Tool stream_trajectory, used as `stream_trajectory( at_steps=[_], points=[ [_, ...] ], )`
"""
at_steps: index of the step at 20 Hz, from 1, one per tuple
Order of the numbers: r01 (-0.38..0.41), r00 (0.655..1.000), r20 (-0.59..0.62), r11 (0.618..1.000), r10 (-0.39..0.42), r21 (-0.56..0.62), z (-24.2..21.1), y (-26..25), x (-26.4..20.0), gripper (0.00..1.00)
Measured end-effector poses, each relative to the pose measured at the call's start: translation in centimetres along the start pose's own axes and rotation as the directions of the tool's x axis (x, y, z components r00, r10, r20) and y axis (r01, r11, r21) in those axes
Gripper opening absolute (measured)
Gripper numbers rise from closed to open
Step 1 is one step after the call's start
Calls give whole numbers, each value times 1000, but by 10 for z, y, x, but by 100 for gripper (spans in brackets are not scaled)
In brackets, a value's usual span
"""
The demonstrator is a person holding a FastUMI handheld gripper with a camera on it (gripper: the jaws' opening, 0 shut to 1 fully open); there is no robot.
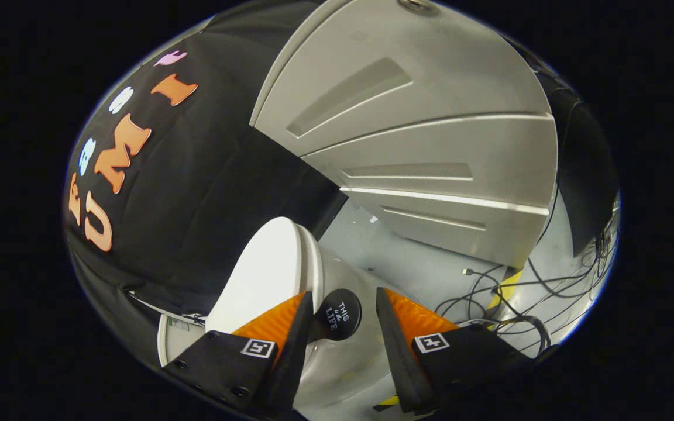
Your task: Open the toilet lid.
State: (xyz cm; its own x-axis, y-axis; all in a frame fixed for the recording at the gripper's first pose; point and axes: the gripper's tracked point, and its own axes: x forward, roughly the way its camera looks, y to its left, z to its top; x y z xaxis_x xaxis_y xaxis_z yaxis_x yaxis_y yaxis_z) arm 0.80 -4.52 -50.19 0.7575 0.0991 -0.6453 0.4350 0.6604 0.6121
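Observation:
The view is rolled to one side. The white toilet lid point(264, 275) shows as a smooth oval just beyond my left finger point(290, 333), its rim lying close against the seat edge point(313, 263). The pale bowl body point(343, 356) runs between the fingers. A round black disc with small lettering point(337, 314) sits at the lid's front edge, in the gap between my fingers; it is against the left finger's inner side and apart from the right finger point(398, 333). My gripper point(343, 293) is open, with both fingers spread wider than the disc.
A large grey ribbed panel point(430, 146) stands beyond the toilet. Loose black cables point(506, 304) and a strip of yellow tape point(504, 289) lie on the grey floor point(401, 257) to the right of the right finger. Black cloth point(196, 193) hangs behind the lid.

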Motion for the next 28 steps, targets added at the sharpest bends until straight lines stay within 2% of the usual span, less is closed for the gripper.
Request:
stream_trajectory(
  at_steps=[1, 4, 7, 10, 15, 16, 18, 24, 28],
  points=[
    [-20, 1000, 7, 999, 19, 26, 1, 5, 3, 60],
    [-15, 1000, 6, 999, 15, 34, -1, 7, 4, 50],
    [-37, 999, -10, 996, 38, 76, -3, 8, 0, 46],
    [-73, 997, 14, 989, 72, 127, 1, 12, -4, 30],
    [-65, 998, -3, 984, 67, 164, 3, 18, -7, 29],
    [-67, 998, -7, 983, 69, 168, 11, 15, -25, 25],
    [-71, 997, 8, 976, 70, 204, 8, 25, -16, 11],
    [-97, 995, 30, 984, 94, 149, 21, 51, -33, 11],
    [-106, 989, 117, 988, 93, 110, 44, 78, -40, 11]
  ],
)
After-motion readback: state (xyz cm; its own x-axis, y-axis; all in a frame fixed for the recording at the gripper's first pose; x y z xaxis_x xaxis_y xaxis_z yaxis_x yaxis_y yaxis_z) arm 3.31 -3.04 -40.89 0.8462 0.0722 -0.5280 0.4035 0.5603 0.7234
